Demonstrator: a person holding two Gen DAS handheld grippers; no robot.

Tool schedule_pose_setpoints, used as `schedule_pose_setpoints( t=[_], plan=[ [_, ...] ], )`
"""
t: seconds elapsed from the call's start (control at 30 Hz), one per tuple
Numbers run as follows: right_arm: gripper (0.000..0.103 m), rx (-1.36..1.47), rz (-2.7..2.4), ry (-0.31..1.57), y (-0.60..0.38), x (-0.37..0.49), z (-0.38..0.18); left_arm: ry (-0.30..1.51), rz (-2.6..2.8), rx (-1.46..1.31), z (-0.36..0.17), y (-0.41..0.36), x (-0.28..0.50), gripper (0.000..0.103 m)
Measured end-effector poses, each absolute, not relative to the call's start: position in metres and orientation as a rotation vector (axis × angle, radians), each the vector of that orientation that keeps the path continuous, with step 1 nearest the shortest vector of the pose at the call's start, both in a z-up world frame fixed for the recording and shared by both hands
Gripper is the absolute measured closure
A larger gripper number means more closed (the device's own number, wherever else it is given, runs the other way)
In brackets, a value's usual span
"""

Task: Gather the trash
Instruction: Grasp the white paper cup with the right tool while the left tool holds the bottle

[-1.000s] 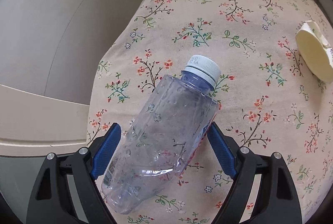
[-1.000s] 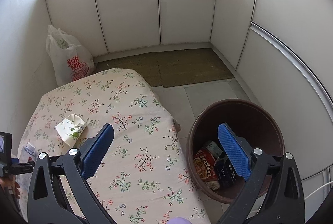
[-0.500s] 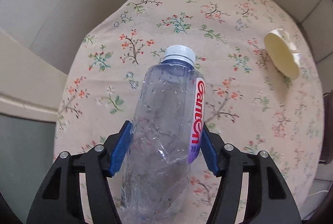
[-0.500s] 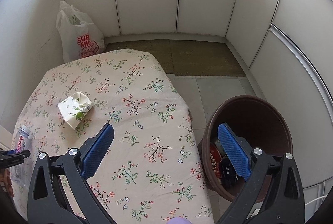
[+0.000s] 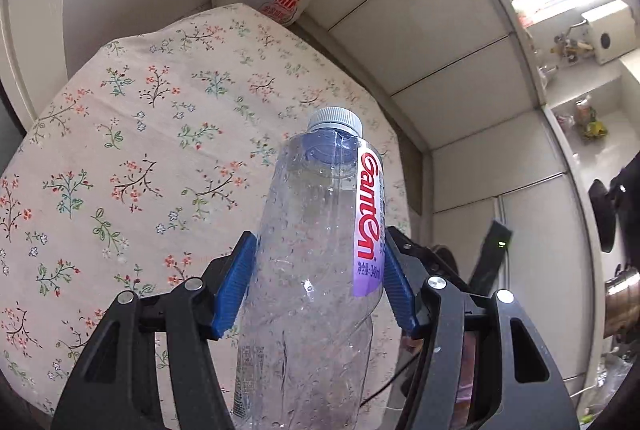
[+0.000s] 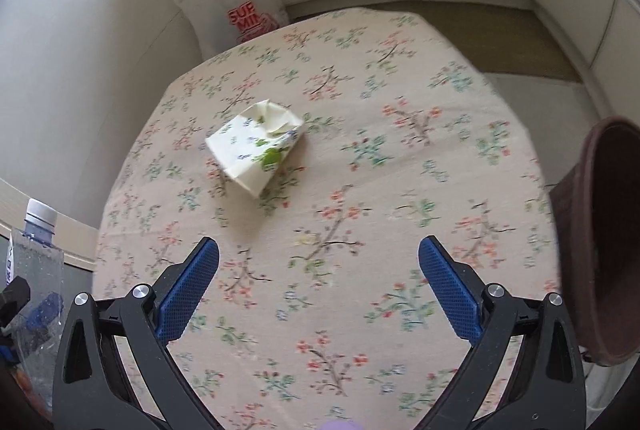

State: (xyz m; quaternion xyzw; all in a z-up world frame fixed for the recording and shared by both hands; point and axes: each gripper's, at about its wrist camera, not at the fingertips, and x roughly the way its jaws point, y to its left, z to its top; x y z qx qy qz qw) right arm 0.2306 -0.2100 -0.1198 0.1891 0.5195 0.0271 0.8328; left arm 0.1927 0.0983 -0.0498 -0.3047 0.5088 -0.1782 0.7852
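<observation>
The clear plastic bottle (image 5: pixel 316 270) stands upright, clamped between the blue pads of the left claw (image 5: pixel 316 286), lifted above the floral-clothed counter (image 5: pixel 132 166). The right claw (image 6: pixel 318 294) hangs wide open, empty, over the counter near a crumpled carton (image 6: pixel 256 146).

A clear, empty plastic bottle (image 5: pixel 316 270) with a grey-white cap and a red-and-purple label stands nearly upright in the lower middle of the left wrist view, lifted off the cloth. A crumpled white carton (image 6: pixel 256 146) with green print lies on its side on the flowered cloth, upper left of centre in the right wrist view.
</observation>
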Motion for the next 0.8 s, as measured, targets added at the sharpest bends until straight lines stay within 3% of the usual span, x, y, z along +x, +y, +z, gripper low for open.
schedule_pose_setpoints(
  t=[0.1, 0.17, 0.4, 0.47, 0.57, 0.8],
  plan=[
    [0.008, 0.595, 0.107, 1.139, -0.206, 0.261, -0.141, 1.063, -0.382, -0.672, -0.044, 0.106, 0.202, 0.043],
    [0.019, 0.702, 0.117, 1.147, -0.203, 0.279, -0.153, 1.066, -0.377, -0.689, -0.045, 0.113, 0.202, 0.043],
    [0.04, 0.844, 0.05, 1.147, -0.186, 0.312, -0.18, 1.059, -0.369, -0.658, -0.046, 0.123, 0.205, 0.043],
    [0.062, 0.857, 0.053, 1.133, -0.183, 0.316, -0.182, 1.063, -0.369, -0.665, -0.048, 0.127, 0.205, 0.043],
    [0.077, 0.871, 0.041, 1.114, -0.181, 0.317, -0.183, 1.064, -0.356, -0.669, -0.05, 0.133, 0.202, 0.043],
    [0.081, 0.736, 0.032, 1.041, -0.177, 0.311, -0.156, 1.053, -0.336, -0.666, -0.048, 0.134, 0.195, 0.043]
  ],
)
